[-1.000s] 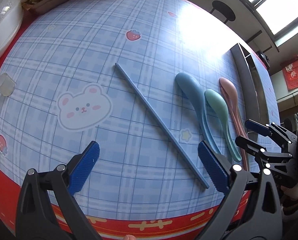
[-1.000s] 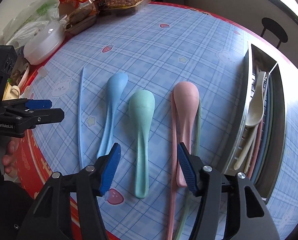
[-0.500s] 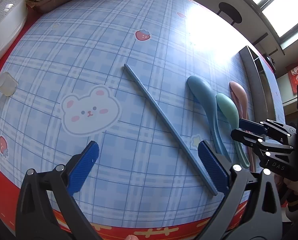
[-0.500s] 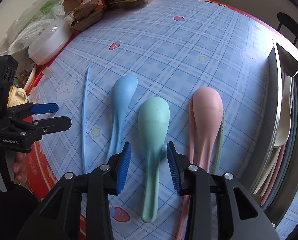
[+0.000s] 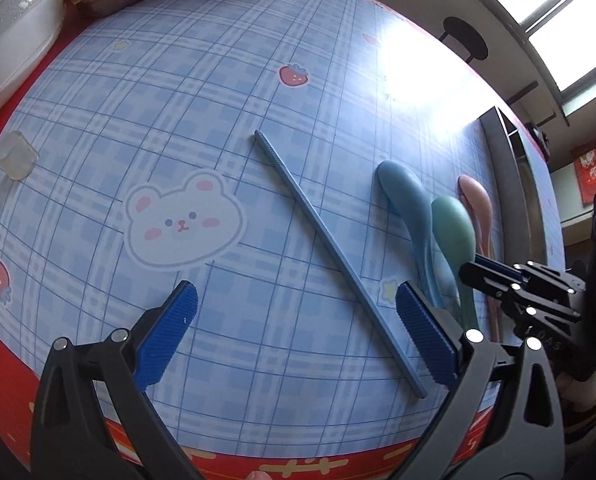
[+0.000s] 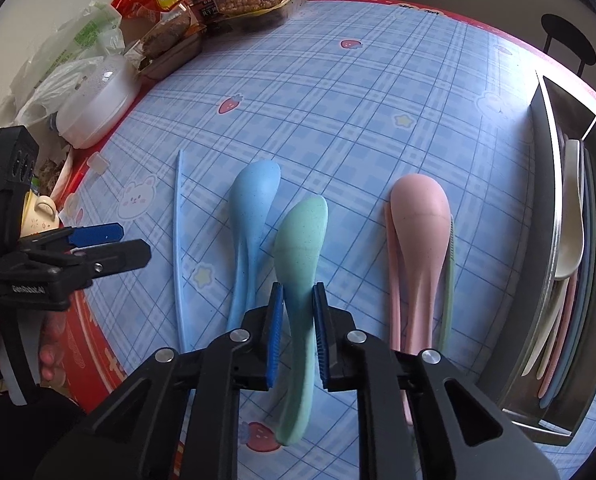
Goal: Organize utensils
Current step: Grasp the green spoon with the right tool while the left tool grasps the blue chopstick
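My right gripper (image 6: 298,292) has its jaws closing on the handle of the green spoon (image 6: 302,236), and the blue pads press both sides of it. The spoon has rolled, its bowl leaning against the blue spoon (image 6: 254,200). A pink spoon (image 6: 418,220) lies to the right, with a green chopstick (image 6: 450,280) along its side. My left gripper (image 5: 294,296) stands open above the near part of the blue chopstick (image 5: 330,244), nothing between its fingers. The right gripper (image 5: 478,268) shows at the spoons' handles in the left wrist view.
A metal tray (image 6: 546,160) at the right holds a white spoon (image 6: 572,220) and several other utensils. Snack packages (image 6: 234,4), a white lidded container (image 6: 94,108) and a cup (image 6: 40,216) crowd the far left edge. The table's red front edge (image 5: 258,464) is close.
The right gripper's jaws have gone from wide apart to pressing on the green spoon's handle, and the spoon has tilted towards the blue one. The left gripper stays open over the chopstick.
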`<state>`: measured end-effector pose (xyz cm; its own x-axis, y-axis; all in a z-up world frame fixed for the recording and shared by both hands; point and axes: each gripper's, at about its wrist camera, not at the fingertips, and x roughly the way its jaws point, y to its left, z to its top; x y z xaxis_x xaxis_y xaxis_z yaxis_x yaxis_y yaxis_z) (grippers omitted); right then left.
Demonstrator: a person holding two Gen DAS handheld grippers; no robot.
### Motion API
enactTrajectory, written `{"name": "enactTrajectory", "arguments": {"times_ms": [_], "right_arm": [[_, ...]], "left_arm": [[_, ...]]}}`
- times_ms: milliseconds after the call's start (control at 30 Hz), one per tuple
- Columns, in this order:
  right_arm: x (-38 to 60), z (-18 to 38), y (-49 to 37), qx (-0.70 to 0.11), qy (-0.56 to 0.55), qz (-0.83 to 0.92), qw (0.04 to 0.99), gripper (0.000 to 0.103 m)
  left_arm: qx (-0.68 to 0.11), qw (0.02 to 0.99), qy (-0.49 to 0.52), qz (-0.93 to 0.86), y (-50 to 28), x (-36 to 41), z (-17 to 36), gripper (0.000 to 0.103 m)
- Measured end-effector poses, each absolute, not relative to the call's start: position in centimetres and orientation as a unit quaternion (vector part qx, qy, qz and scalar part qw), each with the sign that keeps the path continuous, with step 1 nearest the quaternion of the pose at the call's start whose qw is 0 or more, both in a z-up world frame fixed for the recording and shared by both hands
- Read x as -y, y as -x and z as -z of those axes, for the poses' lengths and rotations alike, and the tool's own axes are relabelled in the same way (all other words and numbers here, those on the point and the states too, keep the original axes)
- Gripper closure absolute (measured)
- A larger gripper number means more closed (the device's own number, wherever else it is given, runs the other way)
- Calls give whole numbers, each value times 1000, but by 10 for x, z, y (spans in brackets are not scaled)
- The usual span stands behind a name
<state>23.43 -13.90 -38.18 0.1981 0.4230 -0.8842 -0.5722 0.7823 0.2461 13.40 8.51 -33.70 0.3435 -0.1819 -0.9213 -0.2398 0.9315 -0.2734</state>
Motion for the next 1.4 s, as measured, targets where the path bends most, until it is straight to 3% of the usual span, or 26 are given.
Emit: {"name": "enactTrajectory", "arguments": {"times_ms": [167,600,633,733,833,1133,1200,1300,1400], "right_arm": [[139,381,-229,-544,62,-327,770,93],[141,392,-219,-554,50,-320,767,95],[141,393,-219,-554,49,-320,767,95],[142,393,-219,-554,47,-321,767,95],[142,393,-219,-553,45,-321,767,95],[149,393,-218,-553,33,-321,768,95],[150,393,-218,-553,31,-319,769,95],[152,393,-217,-553,26,-317,770,95],[153,393,-217,-553,23,-316,771,95]], "left_arm": [[-582,798,152,-29,-139,-73,339,6],[-600,779,179,-32,-147,-79,339,7],[-599,776,193,-26,-149,-80,338,9],[-598,776,202,-13,-156,-76,334,35],[-606,780,153,-28,-165,-65,333,48],[-613,789,22,-40,-187,-14,340,44],[-610,792,7,-34,-190,-4,340,51],[-609,793,3,-27,-196,6,339,77],[-609,793,14,-18,-199,4,339,85]]}}
